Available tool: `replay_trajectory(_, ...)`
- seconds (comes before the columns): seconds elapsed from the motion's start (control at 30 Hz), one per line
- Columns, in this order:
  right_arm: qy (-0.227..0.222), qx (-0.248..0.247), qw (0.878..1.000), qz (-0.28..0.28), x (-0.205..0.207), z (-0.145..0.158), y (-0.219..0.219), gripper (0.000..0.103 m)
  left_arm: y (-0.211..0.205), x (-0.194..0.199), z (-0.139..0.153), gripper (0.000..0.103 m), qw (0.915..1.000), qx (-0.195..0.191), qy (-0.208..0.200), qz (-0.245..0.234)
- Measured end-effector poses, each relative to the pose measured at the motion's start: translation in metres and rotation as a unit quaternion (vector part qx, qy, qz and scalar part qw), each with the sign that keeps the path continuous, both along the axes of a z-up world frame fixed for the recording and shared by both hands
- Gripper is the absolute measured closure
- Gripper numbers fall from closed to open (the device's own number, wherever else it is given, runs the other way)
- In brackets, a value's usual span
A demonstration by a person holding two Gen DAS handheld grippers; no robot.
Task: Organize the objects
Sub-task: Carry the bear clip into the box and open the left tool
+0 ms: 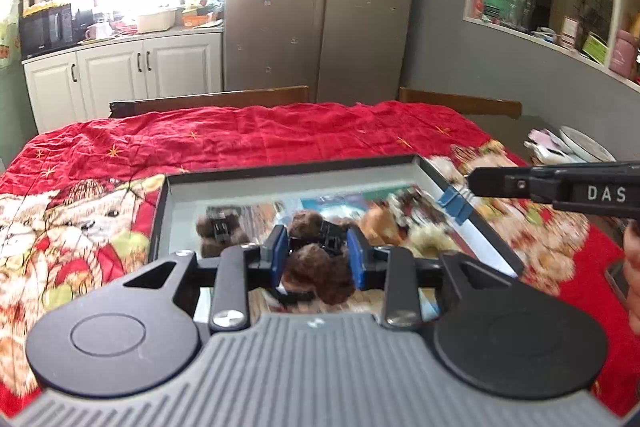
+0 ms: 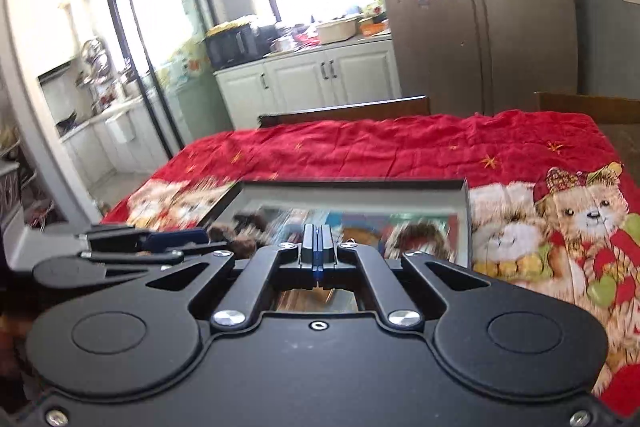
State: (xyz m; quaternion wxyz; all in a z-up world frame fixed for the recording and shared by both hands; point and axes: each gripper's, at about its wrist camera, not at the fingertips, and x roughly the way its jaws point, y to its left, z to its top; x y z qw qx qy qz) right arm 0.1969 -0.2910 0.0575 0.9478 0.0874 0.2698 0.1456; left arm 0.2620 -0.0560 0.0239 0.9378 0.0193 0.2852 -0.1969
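Red tablecloth [image 1: 280, 131]; brown pompom clip [image 1: 320, 267] clamped in left gripper [image 1: 318, 259].

A brown furry hair clip [image 1: 320, 267] hangs above a shallow black box [image 1: 320, 167]; another brown clip [image 1: 218, 229] lies inside.

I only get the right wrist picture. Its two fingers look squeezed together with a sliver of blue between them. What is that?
Observer: The left wrist view shows the right gripper pinching a blue binder clip by its wire handles, near the right wall of the box.
Operator: And the other tool at my left edge, is it carrying something?
Observer: Yes, the left gripper is closed on a brown furry hair clip, held over the box.
Operator: What lies past the table on my right?
Observer: A stack of white dishes, just beyond the red cloth.
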Motion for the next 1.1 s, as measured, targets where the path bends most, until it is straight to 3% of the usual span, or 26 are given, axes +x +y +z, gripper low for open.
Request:
replay_trajectory(0.17,0.007,0.009,0.999,-0.036,0.041,-0.003,-0.009,0.102,-0.005,0.039,-0.007,0.067,0.9997,0.013,0.0,0.022)
replay_trajectory(0.43,0.044,0.007,0.997,-0.061,0.095,-0.035,-0.007,0.102,-0.014,0.086,-0.021,0.067,0.9989,0.018,0.018,0.039)
replay_trajectory(0.7,0.063,-0.004,0.995,-0.072,0.125,-0.059,0.0,0.102,-0.02,0.107,-0.033,0.067,0.9981,0.028,0.03,0.047)
replay_trajectory(1.1,0.081,-0.004,0.994,-0.075,0.139,-0.074,0.003,0.102,-0.019,0.115,-0.048,0.067,0.9969,0.039,0.044,0.053)
